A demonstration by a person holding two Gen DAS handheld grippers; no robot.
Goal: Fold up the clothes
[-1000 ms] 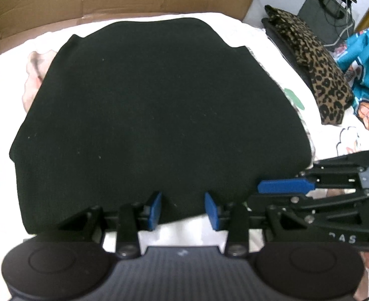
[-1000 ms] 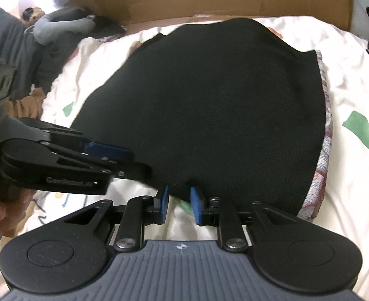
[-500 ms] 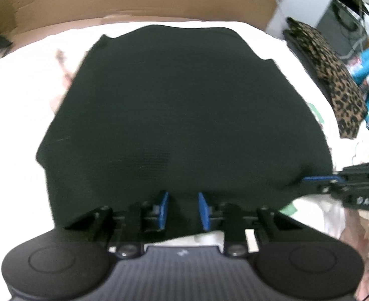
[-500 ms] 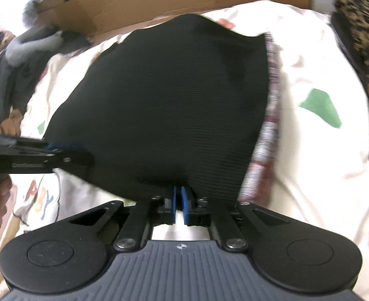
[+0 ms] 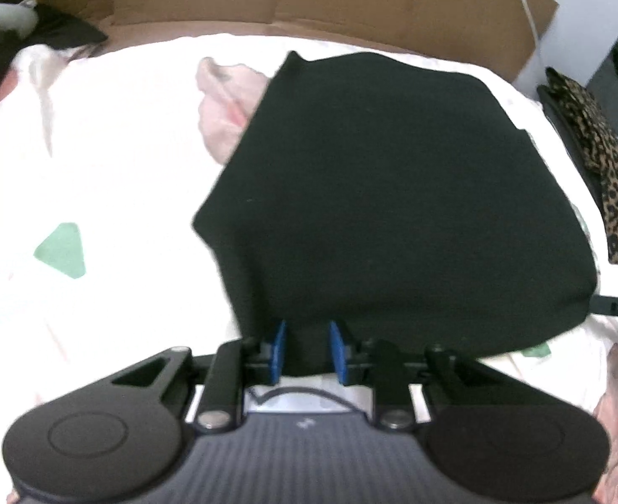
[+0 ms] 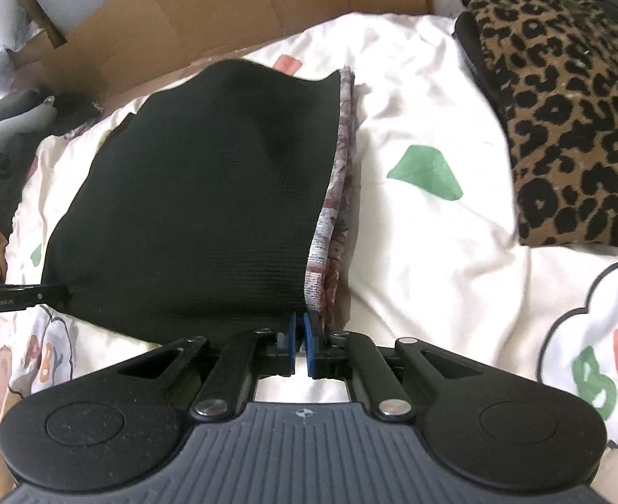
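Fabric of a black ribbed knit garment (image 5: pixel 393 193) is seen spread on a white printed bedsheet (image 6: pixel 426 227), its long axis running from the near hem, at the grippers, away toward the brown cardboard sheet (image 6: pixel 233 12) at the far edge of the bed. The left gripper (image 5: pixel 307 350) is set at the near hem with its blue pads apart and dark cloth lying between them (whether the cloth is actually pinched cannot be told). The right gripper (image 6: pixel 299 338) is closed tight on the garment's near right corner. A patterned reddish-white cloth (image 6: pixel 336 210) is exposed along the garment's right edge, underneath it. A leopard-print cushion (image 6: pixel 561 96) lies well apart to the right, and a pink crumpled cloth (image 5: pixel 225 109) is partly covered by the garment's far left corner.
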